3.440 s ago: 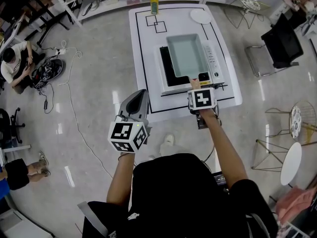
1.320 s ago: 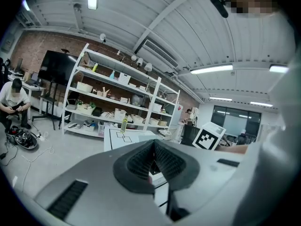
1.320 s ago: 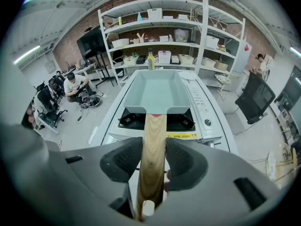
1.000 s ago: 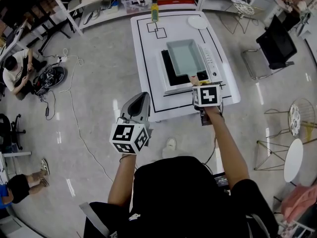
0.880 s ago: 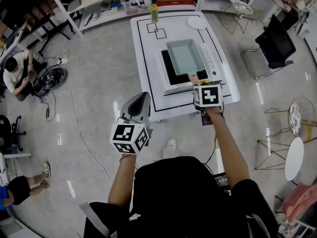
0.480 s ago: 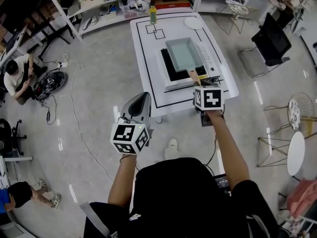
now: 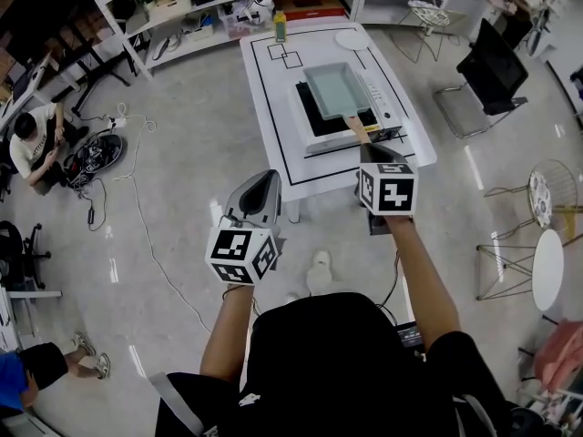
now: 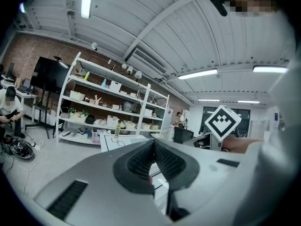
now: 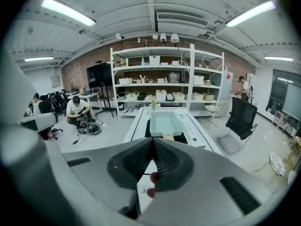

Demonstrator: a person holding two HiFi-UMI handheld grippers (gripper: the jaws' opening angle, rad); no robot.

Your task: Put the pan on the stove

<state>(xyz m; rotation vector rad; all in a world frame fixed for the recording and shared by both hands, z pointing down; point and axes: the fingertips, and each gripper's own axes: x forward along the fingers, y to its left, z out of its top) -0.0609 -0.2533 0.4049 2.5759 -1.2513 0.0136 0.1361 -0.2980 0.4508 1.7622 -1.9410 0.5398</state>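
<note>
The pale green rectangular pan (image 7: 335,89) rests on the black stove (image 7: 383,107) on the white table (image 7: 264,107), its short handle (image 7: 355,127) pointing toward me. The pan (image 9: 163,123) also shows ahead in the right gripper view, on the stove (image 9: 194,131). My right gripper (image 7: 370,153) hangs short of the table's near edge, clear of the handle, its jaws shut on nothing (image 9: 153,141). My left gripper (image 7: 262,177) is held over the floor left of the table, shut and empty (image 8: 154,143).
A yellow bottle (image 7: 281,24) and a white plate (image 7: 352,39) stand at the table's far end. Shelving (image 7: 182,7) runs behind it. A black chair (image 7: 487,62) is at the right, a seated person (image 7: 32,139) with cables at the left.
My right gripper has drawn back from the pan's handle toward my body. The pan stays on the stove, and the table now lies farther from me. The left gripper has barely moved.
</note>
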